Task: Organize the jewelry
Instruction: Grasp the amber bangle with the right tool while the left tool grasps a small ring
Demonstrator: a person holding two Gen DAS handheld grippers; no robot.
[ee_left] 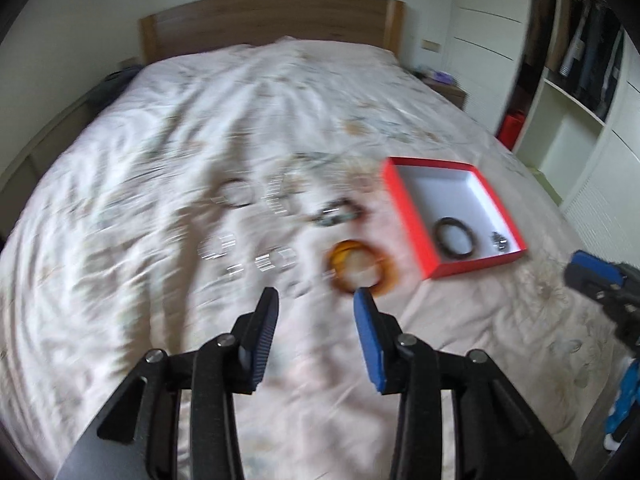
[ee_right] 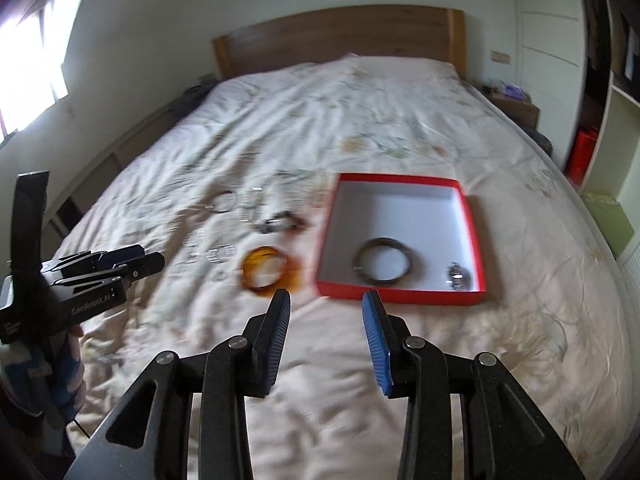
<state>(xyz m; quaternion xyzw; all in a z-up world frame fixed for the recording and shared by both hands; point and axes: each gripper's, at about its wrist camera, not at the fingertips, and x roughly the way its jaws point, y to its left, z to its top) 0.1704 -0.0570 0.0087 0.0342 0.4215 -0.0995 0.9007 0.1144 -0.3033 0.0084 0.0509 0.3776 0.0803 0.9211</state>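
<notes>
A red box (ee_left: 412, 220) (ee_right: 476, 240) with a white inside lies on the bed. In it are a dark bangle (ee_left: 455, 237) (ee_right: 382, 262) and a small silvery piece (ee_left: 498, 242) (ee_right: 456, 276). Left of the box, loose on the quilt, lie an amber bangle (ee_left: 362, 266) (ee_right: 266, 270), a dark beaded bracelet (ee_left: 340, 214) (ee_right: 278, 222), a thin dark ring (ee_left: 236, 194) (ee_right: 224, 202) and several clear pieces (ee_left: 276, 262), all blurred. My left gripper (ee_left: 316, 300) hangs open and empty above the quilt, near the amber bangle. My right gripper (ee_right: 326, 300) is open and empty just before the box's near edge.
The bed (ee_right: 440, 120) has a pale flowered quilt and a wooden headboard (ee_left: 272, 20). White shelves and a wardrobe (ee_left: 580, 112) stand at the right, a nightstand (ee_right: 516, 106) beside the headboard. Each gripper shows in the other's view, the right one (ee_left: 600, 280), the left one (ee_right: 120, 268).
</notes>
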